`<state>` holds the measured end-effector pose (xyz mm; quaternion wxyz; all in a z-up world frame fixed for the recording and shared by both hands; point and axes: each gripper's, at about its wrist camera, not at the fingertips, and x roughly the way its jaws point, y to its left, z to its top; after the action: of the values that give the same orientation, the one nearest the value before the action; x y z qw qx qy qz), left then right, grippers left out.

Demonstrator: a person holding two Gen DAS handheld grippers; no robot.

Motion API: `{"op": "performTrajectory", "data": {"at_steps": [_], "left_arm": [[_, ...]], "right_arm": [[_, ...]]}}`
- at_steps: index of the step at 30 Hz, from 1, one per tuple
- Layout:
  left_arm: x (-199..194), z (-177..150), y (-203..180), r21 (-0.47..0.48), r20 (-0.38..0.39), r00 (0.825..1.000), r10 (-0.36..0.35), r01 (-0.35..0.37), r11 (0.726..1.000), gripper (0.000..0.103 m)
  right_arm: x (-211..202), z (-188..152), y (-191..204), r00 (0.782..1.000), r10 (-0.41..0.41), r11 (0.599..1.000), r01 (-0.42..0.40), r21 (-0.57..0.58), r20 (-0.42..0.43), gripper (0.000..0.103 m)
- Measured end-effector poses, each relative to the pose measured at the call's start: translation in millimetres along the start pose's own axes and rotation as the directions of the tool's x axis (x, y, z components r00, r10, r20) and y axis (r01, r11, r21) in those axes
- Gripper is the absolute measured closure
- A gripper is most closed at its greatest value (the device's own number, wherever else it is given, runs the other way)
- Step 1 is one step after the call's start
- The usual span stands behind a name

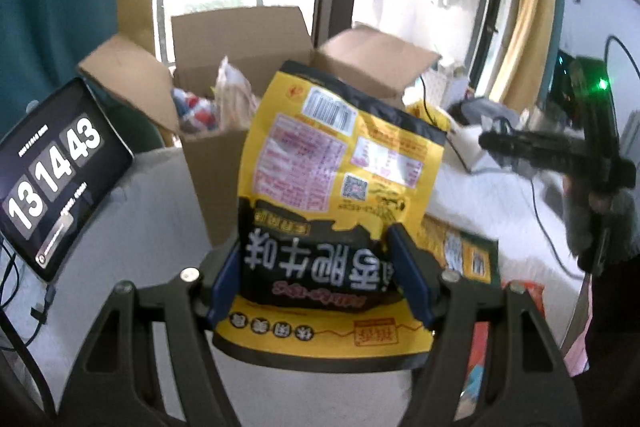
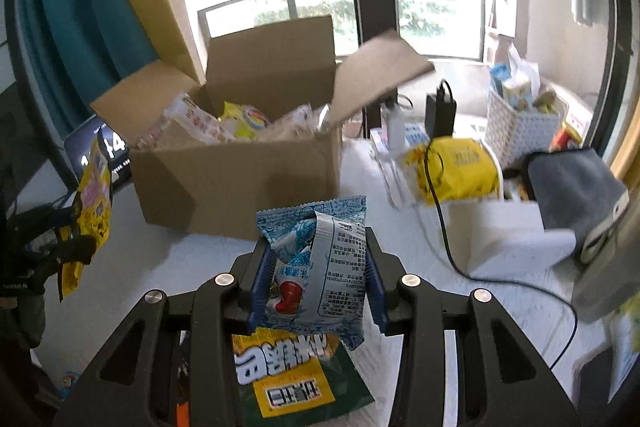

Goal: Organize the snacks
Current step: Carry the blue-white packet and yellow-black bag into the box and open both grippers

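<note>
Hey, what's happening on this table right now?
A person is sorting snacks with two handheld grippers. The left gripper is shut on a yellow-and-black snack bag, the right gripper on a small blue packet. Both are off the table, in front of the open cardboard box, already holding snacks.

One cardboard box (image 2: 240, 175); two claws, each holding one snack bag: yellow bag (image 1: 340, 195), blue bag (image 2: 320, 259). One tablet (image 1: 56, 179), one white basket (image 2: 520, 127).

Tablet (image 1: 60, 179) screen reads 13 14 43.
</note>
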<state>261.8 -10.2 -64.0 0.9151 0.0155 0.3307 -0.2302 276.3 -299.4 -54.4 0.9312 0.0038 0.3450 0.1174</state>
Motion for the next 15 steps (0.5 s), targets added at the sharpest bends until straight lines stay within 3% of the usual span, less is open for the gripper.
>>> {"op": "performTrajectory", "data": {"at_steps": [15], "left_arm": [[24, 76, -1, -0.016, 0.087, 0.995, 0.056, -0.055, 0.998, 0.032]], "right_arm": [[11, 52, 4, 0.997, 0.046, 0.998, -0.043, -0.052, 0.063, 0.06]]}}
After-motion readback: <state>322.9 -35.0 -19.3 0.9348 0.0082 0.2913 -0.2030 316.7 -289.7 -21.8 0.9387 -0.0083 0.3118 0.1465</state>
